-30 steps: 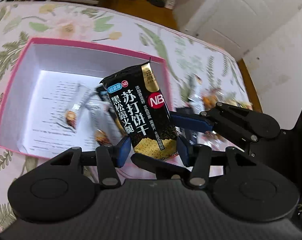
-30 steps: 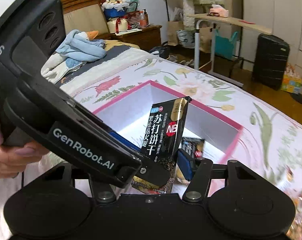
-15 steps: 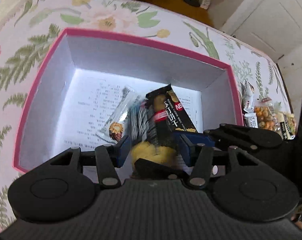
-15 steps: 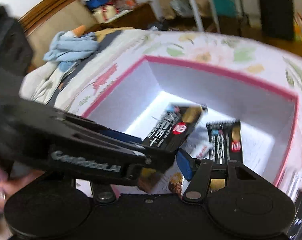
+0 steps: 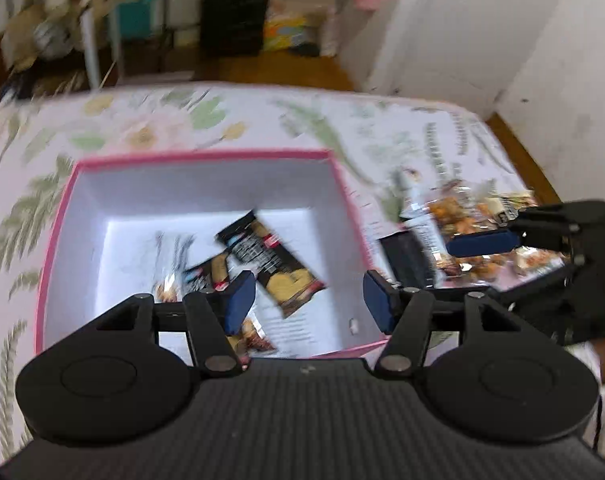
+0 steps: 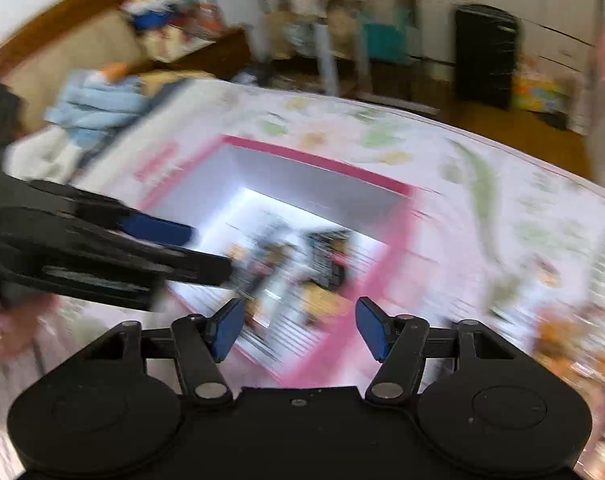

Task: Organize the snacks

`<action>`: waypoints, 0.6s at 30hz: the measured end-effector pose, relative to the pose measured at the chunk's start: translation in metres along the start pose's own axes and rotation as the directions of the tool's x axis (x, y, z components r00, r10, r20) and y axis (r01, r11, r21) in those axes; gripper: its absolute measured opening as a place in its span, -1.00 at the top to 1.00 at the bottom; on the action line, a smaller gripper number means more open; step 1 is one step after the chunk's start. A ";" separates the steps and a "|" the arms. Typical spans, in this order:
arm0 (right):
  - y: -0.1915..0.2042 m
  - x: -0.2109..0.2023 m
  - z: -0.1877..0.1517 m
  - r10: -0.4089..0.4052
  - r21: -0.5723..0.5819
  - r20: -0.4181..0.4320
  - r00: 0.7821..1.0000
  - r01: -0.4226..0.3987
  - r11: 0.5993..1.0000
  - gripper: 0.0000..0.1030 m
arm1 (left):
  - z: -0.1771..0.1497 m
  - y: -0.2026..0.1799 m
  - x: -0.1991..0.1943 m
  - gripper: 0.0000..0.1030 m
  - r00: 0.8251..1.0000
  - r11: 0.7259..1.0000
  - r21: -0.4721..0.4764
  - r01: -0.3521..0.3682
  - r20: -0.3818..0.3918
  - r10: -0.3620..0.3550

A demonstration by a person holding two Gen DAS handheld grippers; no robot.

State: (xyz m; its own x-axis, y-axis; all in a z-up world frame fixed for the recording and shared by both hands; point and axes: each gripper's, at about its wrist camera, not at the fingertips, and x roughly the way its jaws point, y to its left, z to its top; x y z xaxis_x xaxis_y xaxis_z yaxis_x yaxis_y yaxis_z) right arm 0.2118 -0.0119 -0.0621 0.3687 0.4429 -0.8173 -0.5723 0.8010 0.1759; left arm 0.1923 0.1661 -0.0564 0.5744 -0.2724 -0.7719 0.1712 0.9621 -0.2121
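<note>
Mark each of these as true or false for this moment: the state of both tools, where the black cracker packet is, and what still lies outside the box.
1. The left tool grips the black cracker packet. False: its jaws have just been opening and nothing is between them.
2. The cracker packet lies inside the pink box. True.
3. The right tool is open with nothing in it. True; its jaws have just been opening too.
4. All snacks are in the box. False: a snack pile lies on the floral sheet to the right of the box.
</note>
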 end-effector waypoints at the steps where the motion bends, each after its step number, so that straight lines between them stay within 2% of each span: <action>1: -0.009 -0.008 -0.003 -0.004 0.004 -0.018 1.000 0.004 1.000 -0.33 | 0.000 -0.005 -0.002 -0.17 1.000 1.000 0.008 -0.005 0.000 0.005; 6: -0.048 -0.051 -0.020 -0.054 0.047 0.010 0.998 0.054 0.997 -0.33 | -0.002 -0.022 -0.006 -0.19 0.998 0.998 -0.023 0.063 -0.007 -0.063; 11: -0.081 -0.081 -0.043 -0.059 0.137 0.098 0.993 0.045 0.990 -0.33 | 0.002 -0.056 -0.007 -0.21 0.997 0.998 0.007 0.061 0.039 -0.061; 14: -0.087 -0.085 -0.055 -0.051 0.167 0.160 0.986 0.024 0.986 -0.33 | 0.006 -0.077 0.004 -0.21 0.998 0.999 -0.002 0.054 0.038 -0.054; 18: -0.089 -0.073 -0.073 -0.045 0.168 0.228 0.973 0.006 0.986 -0.33 | 0.009 -0.097 0.027 -0.14 0.997 0.995 -0.052 0.082 0.004 -0.082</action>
State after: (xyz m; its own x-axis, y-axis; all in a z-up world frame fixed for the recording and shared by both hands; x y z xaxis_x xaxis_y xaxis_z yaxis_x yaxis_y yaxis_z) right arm 0.1824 -0.1449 -0.0578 0.5517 0.4865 -0.6775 -0.4389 0.8601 0.2602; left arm 0.1984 0.0658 -0.0509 0.5615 -0.3505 -0.7496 0.1760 0.9357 -0.3056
